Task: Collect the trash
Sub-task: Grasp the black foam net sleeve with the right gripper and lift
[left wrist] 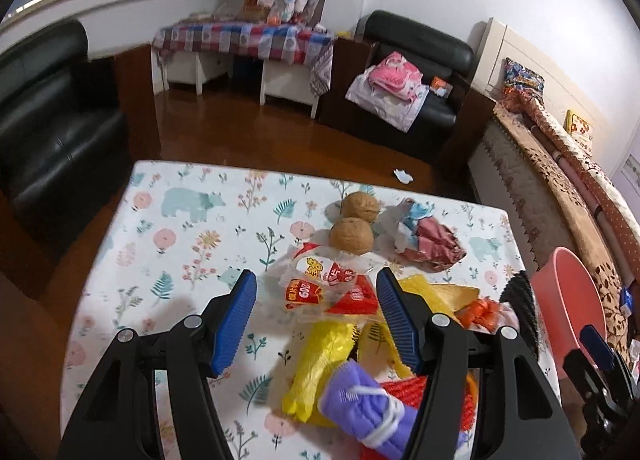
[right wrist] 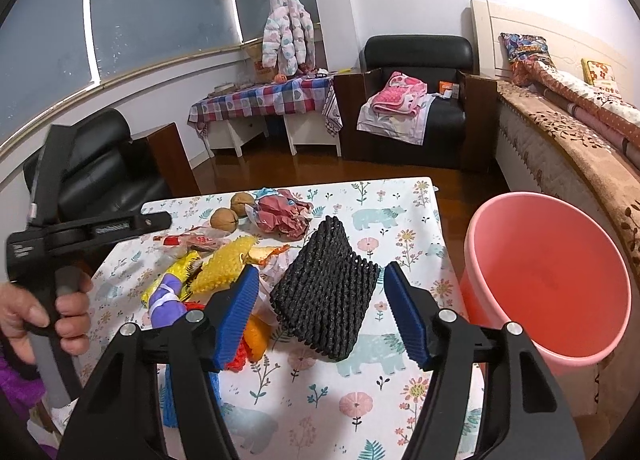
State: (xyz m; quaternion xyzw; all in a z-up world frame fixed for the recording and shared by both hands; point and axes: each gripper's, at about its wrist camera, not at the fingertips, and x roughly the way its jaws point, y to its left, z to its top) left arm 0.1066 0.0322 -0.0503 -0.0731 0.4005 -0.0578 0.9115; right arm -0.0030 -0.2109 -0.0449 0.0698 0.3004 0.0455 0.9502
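My left gripper (left wrist: 318, 296) is open above a red and white snack wrapper (left wrist: 320, 288) that lies between its blue pads without touching them. Below it lie a yellow foam net (left wrist: 320, 356) and a rolled purple mask (left wrist: 360, 408). My right gripper (right wrist: 322, 300) is open too, its pads either side of a black foam net (right wrist: 324, 292) that rests on the table; I see no pad pressing on it. Two walnuts (left wrist: 354, 222) and crumpled red paper (left wrist: 432, 244) lie farther back. A pink bucket (right wrist: 552, 260) stands at the table's right edge.
The table (left wrist: 180, 228) wears a floral cloth. A hand (right wrist: 60, 312) holds the left gripper's handle at the left of the right wrist view. Black armchairs, a checked side table and a bed surround the table. A scrap of white paper (left wrist: 402, 176) lies on the floor.
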